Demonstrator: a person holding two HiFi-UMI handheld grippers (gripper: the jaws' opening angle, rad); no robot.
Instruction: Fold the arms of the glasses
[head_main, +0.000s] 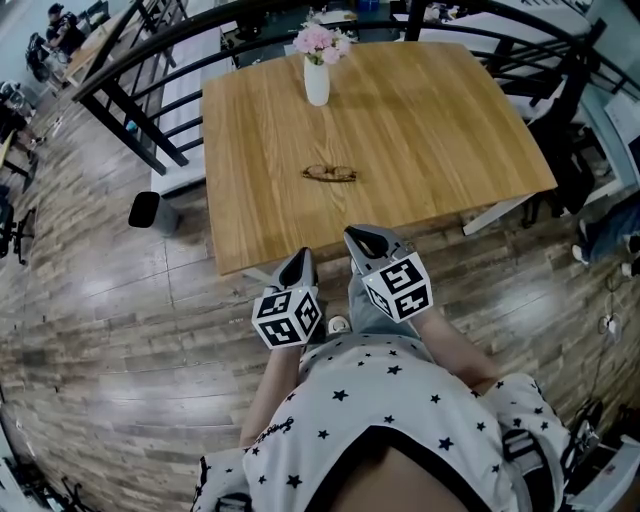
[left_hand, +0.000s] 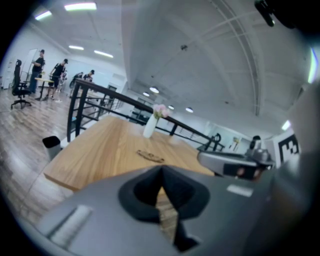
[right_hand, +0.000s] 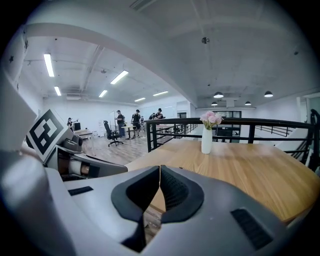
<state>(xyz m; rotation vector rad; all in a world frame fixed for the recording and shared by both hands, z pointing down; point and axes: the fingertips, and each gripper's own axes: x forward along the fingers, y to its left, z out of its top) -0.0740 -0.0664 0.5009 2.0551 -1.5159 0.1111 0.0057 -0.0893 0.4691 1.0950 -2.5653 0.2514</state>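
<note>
The right hand-held gripper (right_hand: 159, 172), jaws together, faces a vase (right_hand: 206, 141) on the table (right_hand: 260, 172).

The person wears a white short-sleeved shirt (head_main: 390, 400) printed with many small black stars, and it has a black band along one curved edge. Beyond it are grey trousers (head_main: 372, 308) and the tip of a light shoe (head_main: 338, 324). The left gripper (head_main: 300, 256) and the right gripper (head_main: 358, 238) have smooth grey bodies that become narrow toward the jaws. Each one carries a white cube with black square markers, the left cube (head_main: 287, 317) and the right cube (head_main: 399, 287). Inside the jaws sit black pads (right_hand: 175, 192), and those of the right gripper are finely ribbed.
</note>
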